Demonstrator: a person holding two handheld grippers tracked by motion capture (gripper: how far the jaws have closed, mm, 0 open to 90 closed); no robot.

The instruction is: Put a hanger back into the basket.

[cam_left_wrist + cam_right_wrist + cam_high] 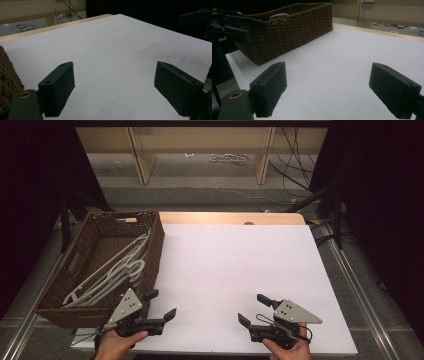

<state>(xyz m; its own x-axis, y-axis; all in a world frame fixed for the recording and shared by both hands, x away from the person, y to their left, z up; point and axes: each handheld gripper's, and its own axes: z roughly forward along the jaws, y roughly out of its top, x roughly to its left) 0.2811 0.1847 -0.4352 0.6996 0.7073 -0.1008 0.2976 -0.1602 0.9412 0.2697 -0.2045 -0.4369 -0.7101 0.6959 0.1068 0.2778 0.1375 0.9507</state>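
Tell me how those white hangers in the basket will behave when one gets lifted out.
The white hangers look like thin rigid plastic, so one should probably stay stiff and feel light. They lie overlapped in the wicker basket, hooks close together, so lifting one may well snag and drag a neighbour. The smooth surface could slip in a claw.

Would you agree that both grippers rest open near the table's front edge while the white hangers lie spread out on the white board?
Not quite: the white hangers lie inside the brown wicker basket, as the high view shows. The left gripper and right gripper are indeed open near the front edge.
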